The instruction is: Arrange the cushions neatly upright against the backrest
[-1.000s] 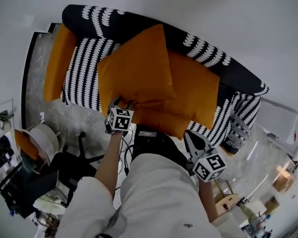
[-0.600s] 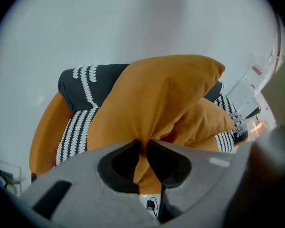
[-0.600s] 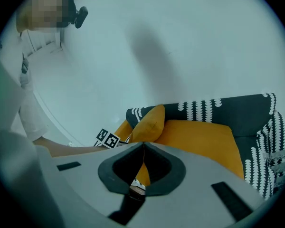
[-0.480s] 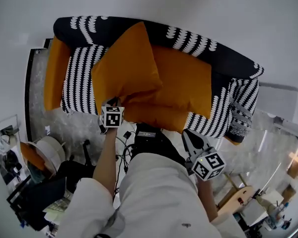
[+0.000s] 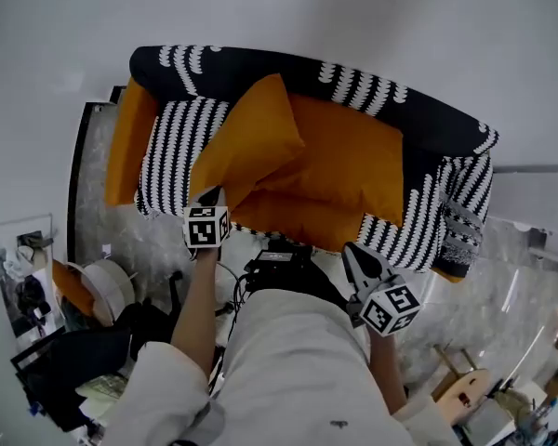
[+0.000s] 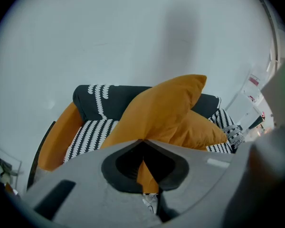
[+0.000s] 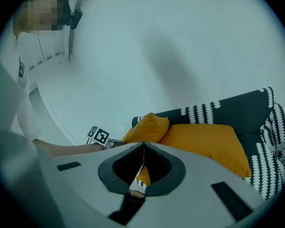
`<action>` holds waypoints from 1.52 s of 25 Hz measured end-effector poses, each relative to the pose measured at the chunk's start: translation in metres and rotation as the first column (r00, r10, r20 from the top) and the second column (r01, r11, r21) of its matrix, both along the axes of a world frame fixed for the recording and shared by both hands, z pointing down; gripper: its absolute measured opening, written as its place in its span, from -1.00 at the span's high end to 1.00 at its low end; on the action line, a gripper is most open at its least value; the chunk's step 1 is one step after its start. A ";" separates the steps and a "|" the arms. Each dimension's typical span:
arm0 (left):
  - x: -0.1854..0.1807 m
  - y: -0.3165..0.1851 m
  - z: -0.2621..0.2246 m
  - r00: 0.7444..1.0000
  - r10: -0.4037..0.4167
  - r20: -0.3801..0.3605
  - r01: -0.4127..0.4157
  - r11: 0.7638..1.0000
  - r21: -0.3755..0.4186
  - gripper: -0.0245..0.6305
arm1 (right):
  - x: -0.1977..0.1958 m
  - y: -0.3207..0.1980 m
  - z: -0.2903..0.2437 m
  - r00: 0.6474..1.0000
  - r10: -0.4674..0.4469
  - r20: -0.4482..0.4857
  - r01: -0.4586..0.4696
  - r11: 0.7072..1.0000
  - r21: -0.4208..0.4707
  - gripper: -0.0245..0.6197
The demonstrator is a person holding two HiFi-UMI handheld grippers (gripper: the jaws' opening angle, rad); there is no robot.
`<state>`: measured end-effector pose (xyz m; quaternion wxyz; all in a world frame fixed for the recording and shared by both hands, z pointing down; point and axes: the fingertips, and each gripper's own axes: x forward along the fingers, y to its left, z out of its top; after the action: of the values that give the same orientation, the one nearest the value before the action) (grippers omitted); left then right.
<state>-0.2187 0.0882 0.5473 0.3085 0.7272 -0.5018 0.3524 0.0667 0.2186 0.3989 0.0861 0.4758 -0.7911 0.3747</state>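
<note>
We count two loose orange cushions on the one sofa [image 5: 442, 212]. The first cushion [image 5: 251, 142] is tilted over the left half of the seat. Its far corner points toward the dark backrest [image 5: 260, 68], and it overlaps the left edge of the second cushion [image 5: 353, 161]. The second cushion lies back against the backrest on the right half.

The left gripper [image 5: 219, 195] has its jaws closed on the near lower corner of the first cushion. The jaws have just been closing, and orange fabric is pinched between them. The right gripper [image 5: 352, 251] is near the person [image 5: 288, 360], apart from the sofa, with its two jaws together and nothing held. Each gripper carries one marker cube [image 5: 206, 226], so we see two.

Under the cushions there is one more orange strip [image 5: 293, 219] along the near seat edge. We cannot tell if it is a third cushion or the seat. The sofa has two striped armrests [image 5: 177, 147] and one orange panel [image 5: 130, 151] on its left outer side.
</note>
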 end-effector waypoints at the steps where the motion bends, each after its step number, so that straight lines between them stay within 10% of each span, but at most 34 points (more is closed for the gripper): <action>1: -0.002 0.003 -0.007 1.000 -0.005 -0.003 0.005 1.000 0.009 0.88 | -0.002 0.000 -0.001 1.000 -0.003 0.012 0.003 1.000 0.010 0.90; 12: -0.052 0.042 -0.049 0.995 -0.086 0.056 0.085 0.996 0.028 0.89 | -0.039 0.007 0.001 0.986 -0.116 0.118 0.110 0.992 0.054 0.90; 21: -0.110 0.042 -0.075 0.969 -0.242 -0.045 0.244 0.969 0.048 0.89 | -0.054 -0.014 0.000 0.982 -0.180 0.060 0.176 0.983 0.059 0.90; 38: -0.221 -0.047 -0.093 0.941 -0.251 -0.227 0.279 0.955 0.098 0.89 | -0.230 -0.123 -0.032 0.946 -0.324 0.001 0.323 0.943 0.079 0.90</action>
<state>-0.4397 0.0410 0.4539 0.3574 0.7046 -0.5812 0.1950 -0.1636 0.0956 0.3672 0.1225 0.3400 -0.8729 0.3278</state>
